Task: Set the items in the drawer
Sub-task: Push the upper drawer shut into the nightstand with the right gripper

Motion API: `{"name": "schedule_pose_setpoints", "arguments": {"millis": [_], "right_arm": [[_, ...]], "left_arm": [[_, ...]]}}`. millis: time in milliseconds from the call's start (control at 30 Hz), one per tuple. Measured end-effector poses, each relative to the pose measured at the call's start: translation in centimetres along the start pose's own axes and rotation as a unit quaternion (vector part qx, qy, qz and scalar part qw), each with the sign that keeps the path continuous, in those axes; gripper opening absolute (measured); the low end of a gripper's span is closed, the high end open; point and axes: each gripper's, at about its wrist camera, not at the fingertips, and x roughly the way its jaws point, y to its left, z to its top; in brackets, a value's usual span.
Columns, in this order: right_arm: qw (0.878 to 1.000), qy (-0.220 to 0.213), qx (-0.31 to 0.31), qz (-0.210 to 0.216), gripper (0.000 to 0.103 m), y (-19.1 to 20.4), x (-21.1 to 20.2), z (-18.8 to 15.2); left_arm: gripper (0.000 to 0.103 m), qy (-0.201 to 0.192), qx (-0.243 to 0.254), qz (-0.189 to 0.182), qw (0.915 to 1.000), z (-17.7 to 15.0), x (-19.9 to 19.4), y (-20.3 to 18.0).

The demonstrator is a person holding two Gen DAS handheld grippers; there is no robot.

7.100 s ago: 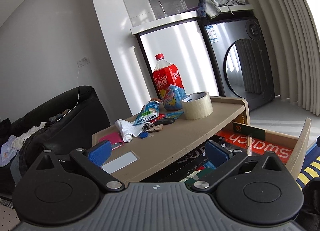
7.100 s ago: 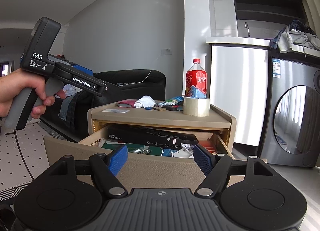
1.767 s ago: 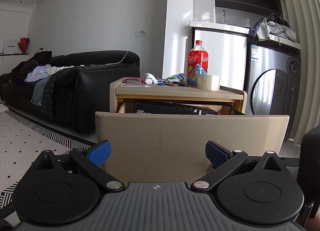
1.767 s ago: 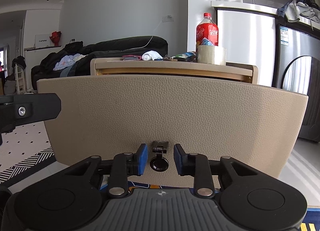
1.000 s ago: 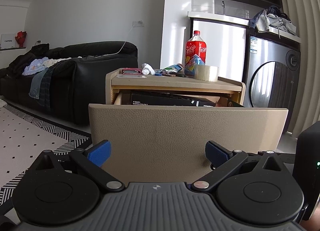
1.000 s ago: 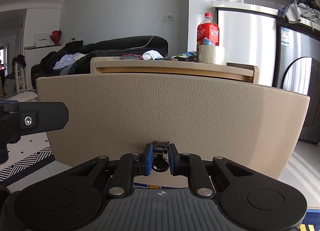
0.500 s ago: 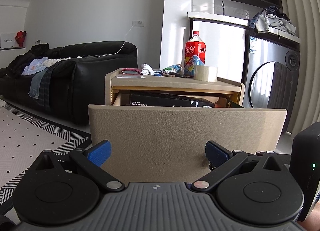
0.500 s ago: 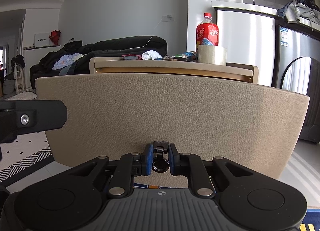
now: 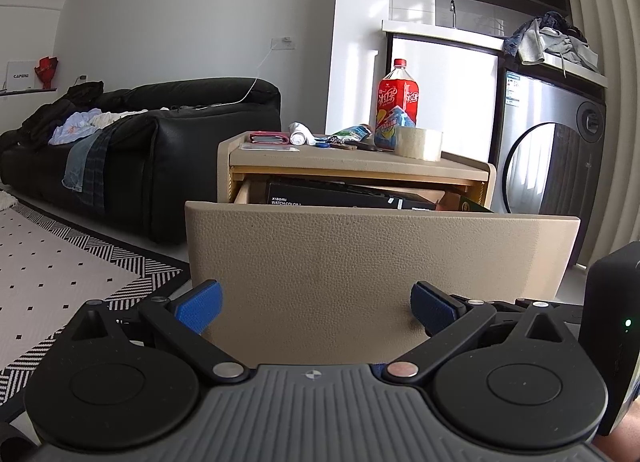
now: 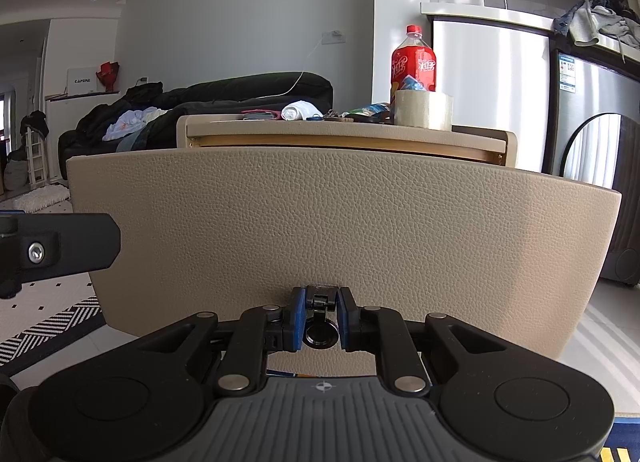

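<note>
While I hold both grippers low before the drawer front, the scene reads like this:

Right gripper [image 10: 319,320]: my blue fingers [image 10: 295,318] are clenched on the small black ring pull [image 10: 319,332], at bottom centre of the right wrist view.

Left gripper [image 9: 316,304]: fingers spread wide with nothing between them, low in its frame, facing the same tan panel.

Drawer [image 9: 380,258]: it stands pulled out from the bedside cabinet [image 9: 344,164]; a black watch box [image 9: 340,196] and other packets already lie inside, at mid-frame.

Items on top: a tape roll [image 9: 419,143], red soda bottle [image 9: 397,96], rolled white cloth [image 9: 302,134], keys [image 9: 340,142], snack packet [image 9: 352,131] and pink case [image 9: 269,138] sit on the cabinet top, upper centre, not in the drawer.

Step in hand: I judge it is work on the pull. Whether that is pulling out or pushing shut, I cannot tell.

Next move: if loading follows, it needs the pull let go and a gripper raised over the front panel.

In the way: the tall front panel hides the drawer's free room; the other gripper's body [image 10: 60,248] sits close at the left edge.
</note>
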Motion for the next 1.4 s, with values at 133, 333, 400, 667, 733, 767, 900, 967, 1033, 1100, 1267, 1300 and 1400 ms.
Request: {"name": "schedule_pose_setpoints", "arguments": {"millis": [133,333,400,667,733,767,900,967,1033,1100,1267,1300,1400], "right_arm": [[1.000,0.000,0.000,0.000,0.018,0.0,0.1,0.0],[1.000,-0.001,0.001,-0.002,0.018,0.0,0.2,0.0],[1.000,-0.001,0.001,-0.002,0.018,0.0,0.3,0.1],[1.000,-0.001,0.001,-0.001,0.018,-0.1,0.5,0.2],[1.000,-0.001,0.002,-0.001,0.018,-0.1,0.5,0.2],[1.000,-0.001,0.002,-0.001,0.018,-0.1,0.5,0.2],[1.000,-0.002,0.001,-0.001,0.019,-0.1,0.6,0.2],[1.000,-0.002,0.001,-0.001,0.018,-0.1,0.7,0.3],[1.000,-0.002,0.002,-0.001,0.019,-0.2,0.8,0.3],[1.000,-0.002,0.002,-0.001,0.019,-0.2,0.9,0.4],[1.000,-0.002,0.002,0.000,0.019,-0.4,1.2,0.5],[1.000,-0.002,0.002,0.000,0.019,-0.4,1.3,0.5],[1.000,-0.001,0.003,0.001,0.019,-0.4,1.6,0.6]], "left_arm": [[0.103,0.000,-0.001,0.000,1.0000,0.0,0.0,0.0],[0.103,0.000,0.000,0.000,1.0000,0.1,-0.1,0.1],[0.103,0.000,-0.001,0.000,1.0000,0.2,0.0,0.0],[0.103,0.000,-0.002,-0.003,1.0000,0.4,0.0,-0.2],[0.103,-0.001,-0.002,-0.003,1.0000,0.5,0.0,-0.2],[0.103,-0.001,-0.003,-0.002,1.0000,0.5,-0.1,-0.2],[0.103,0.000,-0.006,0.000,1.0000,0.5,-0.2,-0.1],[0.103,0.001,-0.008,0.001,1.0000,0.5,-0.3,0.0],[0.103,0.001,-0.010,0.002,1.0000,0.5,-0.3,0.1],[0.103,0.001,-0.010,0.003,0.9999,0.5,-0.3,0.1],[0.103,0.002,-0.010,0.005,0.9999,0.6,-0.3,0.0],[0.103,0.003,-0.009,0.005,0.9999,0.6,-0.2,0.0],[0.103,0.006,-0.008,0.007,0.9999,0.5,-0.1,0.0]]}}
